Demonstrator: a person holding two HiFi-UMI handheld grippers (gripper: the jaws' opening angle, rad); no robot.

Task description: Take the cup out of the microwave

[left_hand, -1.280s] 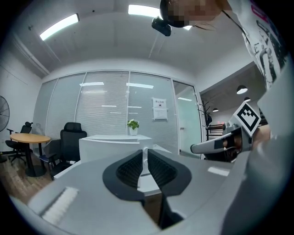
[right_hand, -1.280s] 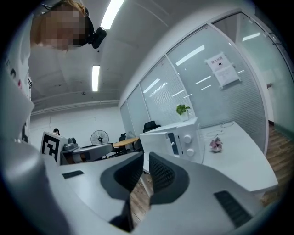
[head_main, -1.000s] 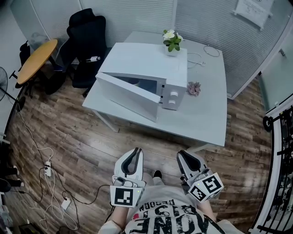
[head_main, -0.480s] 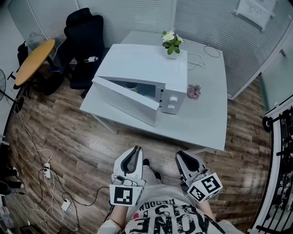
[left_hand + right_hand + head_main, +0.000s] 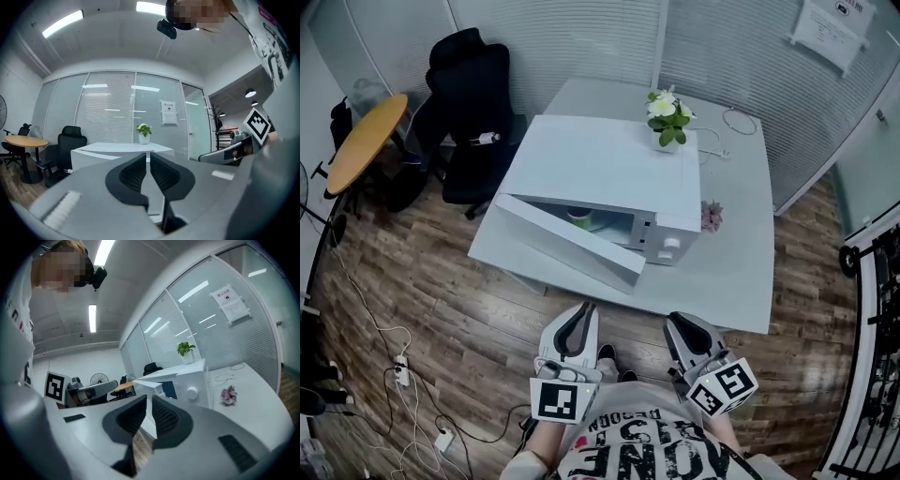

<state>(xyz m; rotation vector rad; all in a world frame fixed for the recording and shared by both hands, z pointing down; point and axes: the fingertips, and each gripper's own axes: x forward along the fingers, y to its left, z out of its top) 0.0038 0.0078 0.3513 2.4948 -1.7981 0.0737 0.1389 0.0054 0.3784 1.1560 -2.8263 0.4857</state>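
We hold our left gripper (image 5: 583, 309) and right gripper (image 5: 673, 321) with jaws closed, both empty; the open microwave (image 5: 600, 164), cup (image 5: 579, 218) inside, stands ahead of them.

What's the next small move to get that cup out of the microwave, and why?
Probably step closer and reach the right gripper toward the microwave opening, spreading its fingers. The door already stands open and the cup shows inside, yet the right gripper and left gripper sit by the body, short of the table, fingers together and empty.
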